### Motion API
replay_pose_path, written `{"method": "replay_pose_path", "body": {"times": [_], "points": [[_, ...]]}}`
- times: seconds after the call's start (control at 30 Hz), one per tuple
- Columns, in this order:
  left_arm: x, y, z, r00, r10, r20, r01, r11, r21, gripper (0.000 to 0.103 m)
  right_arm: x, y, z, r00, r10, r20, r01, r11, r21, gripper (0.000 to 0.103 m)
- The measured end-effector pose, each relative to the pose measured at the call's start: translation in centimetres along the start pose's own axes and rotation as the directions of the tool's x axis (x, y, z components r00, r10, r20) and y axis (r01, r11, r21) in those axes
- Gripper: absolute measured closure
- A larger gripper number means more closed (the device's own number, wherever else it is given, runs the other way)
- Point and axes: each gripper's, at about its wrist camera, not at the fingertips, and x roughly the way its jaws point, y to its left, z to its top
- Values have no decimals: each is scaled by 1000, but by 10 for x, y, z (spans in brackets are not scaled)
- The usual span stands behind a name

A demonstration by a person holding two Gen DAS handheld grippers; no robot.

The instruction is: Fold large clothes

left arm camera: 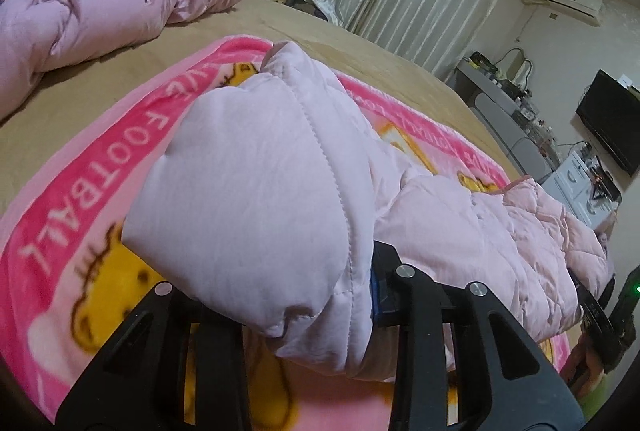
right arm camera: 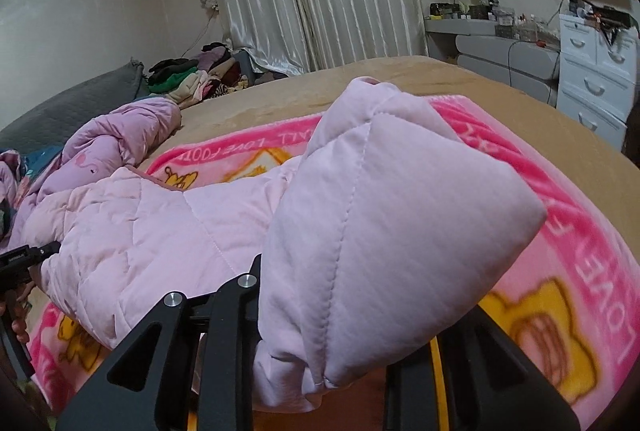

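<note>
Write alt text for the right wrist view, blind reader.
The right gripper is shut on a puffy end of a pale pink quilted jacket, lifted above a pink cartoon blanket on a tan bed. The left gripper grips the jacket's far end at the left edge.

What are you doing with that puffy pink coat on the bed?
A person is folding it with a black gripper in each hand. The left gripper is clamped on one bunched end of the pale pink padded coat, and the right gripper is clamped on another puffy part. Both ends are lifted, while the middle sags onto the pink cartoon blanket spread over the tan bed. The fold isn't finished yet.
</note>
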Motion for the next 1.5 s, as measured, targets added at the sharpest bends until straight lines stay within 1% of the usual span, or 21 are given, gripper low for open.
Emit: {"method": "replay_pose_path", "body": {"times": [0.13, 0.37, 0.63, 0.77, 0.83, 0.9, 0.97, 1.03, 1.1, 1.17, 1.2, 1.27, 1.3, 1.33, 1.37, 1.43, 1.5], "points": [[-12, 2, -15, 1000, 5, 2, -5, 1000, 15, 78, -16, -3, -15, 1000, 4, -12, -4, 1000, 13, 80], [-25, 2, -36, 1000, 26, 4, -26, 998, 50, 78, -32, -8, -37, 1000, 4, -20, -3, 999, 46, 80], [-33, 8, -54, 999, 33, -6, -33, 998, 61, 78, -45, -15, -51, 999, 10, -33, -7, 997, 77, 80], [-34, 12, -58, 999, 37, -11, -36, 998, 60, 77, -46, -15, -57, 998, 1, -59, 5, 996, 89, 79], [-31, 17, -61, 999, 39, -22, -38, 998, 49, 74, -42, -18, -64, 996, -8, -86, 18, 994, 112, 78], [-27, 22, -67, 998, 44, -33, -42, 998, 40, 71, -35, -24, -69, 992, -17, -122, 35, 988, 151, 74], [-24, 26, -70, 998, 45, -45, -44, 999, 27, 66, -30, -28, -75, 989, -15, -147, 43, 982, 185, 66], [-22, 30, -71, 998, 44, -54, -44, 999, 14, 58, -27, -32, -80, 987, -5, -162, 41, 976, 214, 61], [-20, 35, -72, 997, 36, -66, -36, 999, -4, 55, -23, -39, -83, 984, 9, -175, 36, 968, 247, 57], [-19, 38, -73, 997, 32, -71, -33, 999, -15, 52, -21, -45, -86, 983, 26, -184, 28, 959, 284, 49], [-19, 38, -75, 997, 32, -72, -33, 999, -18, 50, -20, -49, -88, 982, 34, -188, 25, 953, 301, 47], [-18, 40, -77, 996, 33, -78, -35, 999, -25, 47, -18, -54, -90, 980, 41, -196, 26, 945, 326, 37], [-18, 40, -77, 996, 34, -80, -36, 999, -28, 44, -18, -57, -92, 979, 28, -203, 43, 941, 336, 32], [-18, 41, -78, 996, 38, -84, -41, 999, -33, 41, -20, -62, -94, 978, 5, -207, 67, 939, 337, 19], [-19, 43, -78, 995, 42, -88, -46, 998, -37, 39, -23, -66, -95, 979, -13, -205, 84, 936, 341, 12], [-20, 44, -80, 994, 57, -93, -61, 997, -40, 30, -26, -71, -97, 979, -1, -206, 75, 932, 353, 10], [-21, 45, -82, 993, 64, -95, -68, 997, -39, 28, -31, -75, -98, 978, 0, -210, 76, 932, 355, 8]]}}
